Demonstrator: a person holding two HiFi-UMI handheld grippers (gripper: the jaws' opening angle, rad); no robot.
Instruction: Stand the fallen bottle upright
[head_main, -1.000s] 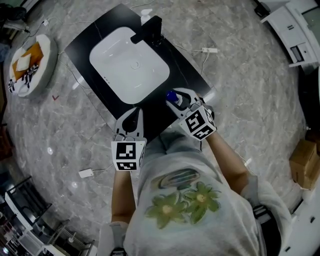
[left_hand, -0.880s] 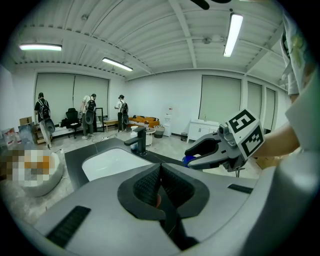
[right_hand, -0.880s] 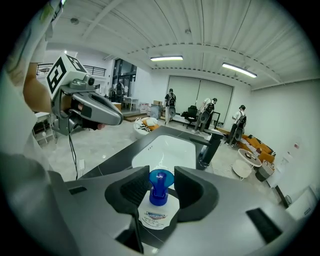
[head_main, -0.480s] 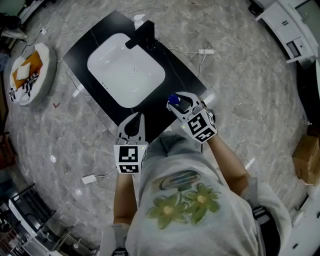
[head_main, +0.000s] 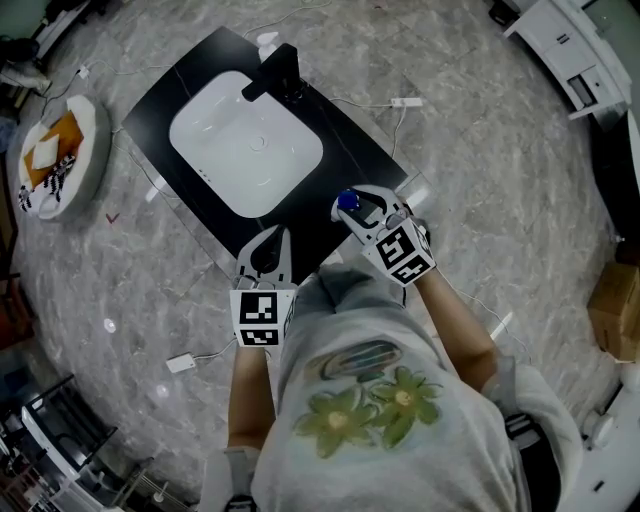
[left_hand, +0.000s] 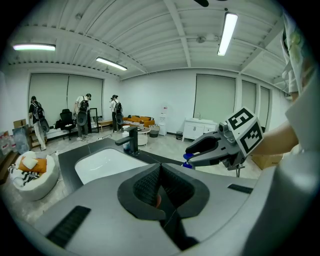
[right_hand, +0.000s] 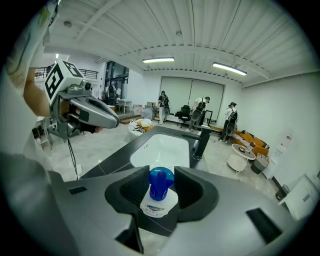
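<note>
A grey marble floor carries a black countertop at the upper centre, with a white sink basin and a black faucet. On the floor lie a round white cushion at the upper left, a white adapter with its cable, and a cardboard box at the right edge.

**Site type:** large open-plan lab or test hall.

**Landmark:** white rectangular ceramic basin with a black block tap. It is set in a black slab counter, which stands alone on the grey marbled floor.

**Beyond the basin:**
- standing people
- black office chair
- orange sofa
- low white cabinets
- tall blind-covered windows

**Above the basin:** long ceiling strip lights.

**Well right of the basin:** brown cardboard box.
</note>
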